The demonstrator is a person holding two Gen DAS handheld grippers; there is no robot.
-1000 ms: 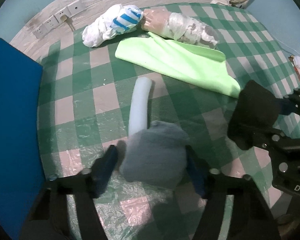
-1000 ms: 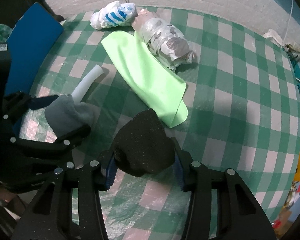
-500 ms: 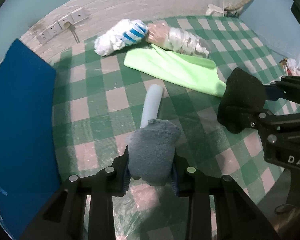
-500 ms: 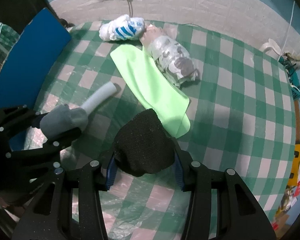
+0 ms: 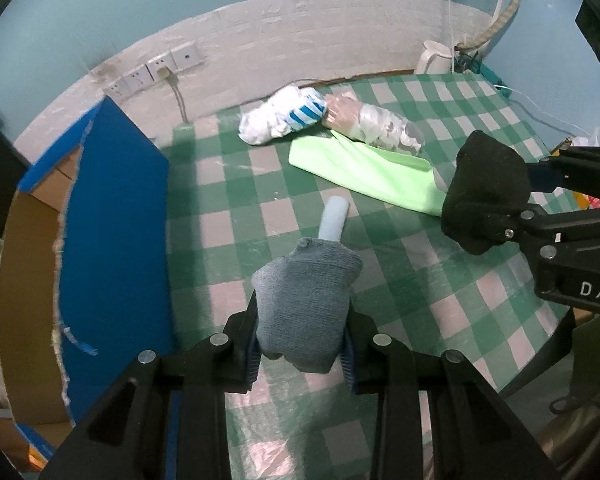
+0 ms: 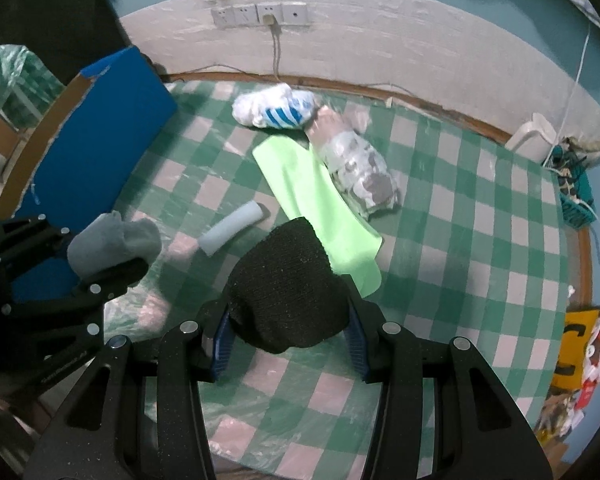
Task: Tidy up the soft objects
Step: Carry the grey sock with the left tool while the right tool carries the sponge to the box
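My left gripper [image 5: 302, 354] is shut on a grey knitted bundle [image 5: 306, 300] and holds it above the green checked table [image 5: 228, 184]. My right gripper [image 6: 288, 340] is shut on a black knitted bundle [image 6: 286, 300], also lifted; it shows at the right of the left wrist view [image 5: 486, 196]. The grey bundle shows at the left of the right wrist view [image 6: 112, 240]. On the table lie a pale blue foam tube [image 5: 334, 218], a light green cloth [image 5: 364, 176], a white and blue striped bundle [image 5: 280, 120] and a plastic-wrapped bundle [image 5: 376, 126].
A blue cardboard box [image 5: 112, 248] with an open top stands at the table's left edge. A wall with sockets [image 5: 156, 70] and a cable runs behind the table. A white kettle [image 6: 534, 142] and a rope sit at the far right corner.
Both grippers have risen and pulled back from the table with their bundles. The left gripper closed tighter on the grey bundle and lifted it off the foam tube.
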